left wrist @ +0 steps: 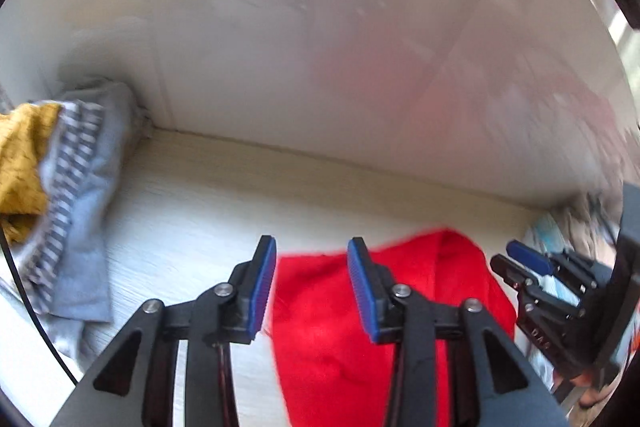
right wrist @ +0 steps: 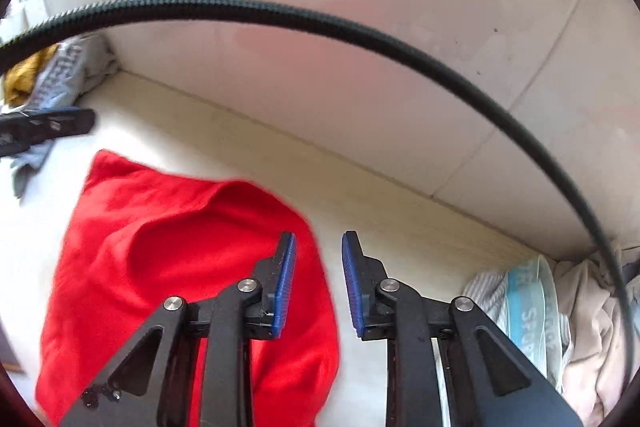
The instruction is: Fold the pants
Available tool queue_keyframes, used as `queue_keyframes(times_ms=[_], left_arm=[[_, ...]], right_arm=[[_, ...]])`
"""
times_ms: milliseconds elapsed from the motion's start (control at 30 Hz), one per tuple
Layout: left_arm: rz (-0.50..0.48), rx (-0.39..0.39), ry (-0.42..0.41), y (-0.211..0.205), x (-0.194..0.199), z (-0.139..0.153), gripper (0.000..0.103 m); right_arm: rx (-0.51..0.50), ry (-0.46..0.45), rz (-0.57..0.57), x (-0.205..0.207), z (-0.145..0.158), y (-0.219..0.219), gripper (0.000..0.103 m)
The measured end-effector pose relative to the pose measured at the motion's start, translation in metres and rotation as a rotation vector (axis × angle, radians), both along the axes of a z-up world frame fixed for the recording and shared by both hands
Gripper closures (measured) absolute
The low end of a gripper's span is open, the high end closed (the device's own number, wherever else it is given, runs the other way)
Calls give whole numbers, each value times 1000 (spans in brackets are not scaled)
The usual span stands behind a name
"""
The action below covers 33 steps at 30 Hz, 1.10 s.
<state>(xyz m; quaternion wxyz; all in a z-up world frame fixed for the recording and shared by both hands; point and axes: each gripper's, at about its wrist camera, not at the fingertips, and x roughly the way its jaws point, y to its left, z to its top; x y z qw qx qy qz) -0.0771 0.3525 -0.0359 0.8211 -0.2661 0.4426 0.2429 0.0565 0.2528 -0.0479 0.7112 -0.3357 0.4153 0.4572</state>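
Red pants (right wrist: 160,267) bunched on pale table (right wrist: 400,227); right tool (right wrist: 319,247) above, jaws apart, empty; black cable (right wrist: 360,31) arcing overhead.

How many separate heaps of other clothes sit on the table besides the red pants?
2. One grey, striped and mustard heap sits in the far left corner; one pale cream and striped heap sits at the right edge. More may lie out of view.

A pale wood-grain table (left wrist: 192,211) meets a white wall (left wrist: 320,39). In the left corner lies a heap of clothes: a mustard-yellow garment (left wrist: 24,155) against a grey cloth with a striped band (left wrist: 80,179). At the right end sits another pile (blurred, perhaps cream fabric) (right wrist: 588,315), touching a light-blue printed piece (right wrist: 532,311). A black ribbed cable (right wrist: 360,35) arcs across the right wrist view.
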Motion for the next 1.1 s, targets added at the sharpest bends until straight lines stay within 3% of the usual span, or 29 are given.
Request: queue_keyframes(times_ms=[100,200,333,400,633,733,1033,1100], left_arm=[[-74,0,46,-14,7,-17,64],[-112,26,110,-21,20,-35,64],[-166,203,166,-24,43,-42,63],[-182,218,162,-19,52,-42,62],[-162,92,130,0,49,-31,61],[-153,77,117,-1,28,-22,52],[-135,35,122,-22,-50,2,50],[-120,2,110,-29,-61,2,50]], right_arm=[[-6,106,41,-8,4,-18,78],[-56,119,79,-16,-5,-30,78],[-112,91,43,-21,-24,-32,78],[-96,136,-15,-20,-26,-23,78],[-53,118,-99,-20,-5,-38,78],[-50,130,-128,-27,1,-64,78],[-62,203,-116,-70,1,-109,77],[-68,179,-124,-74,2,-113,77]])
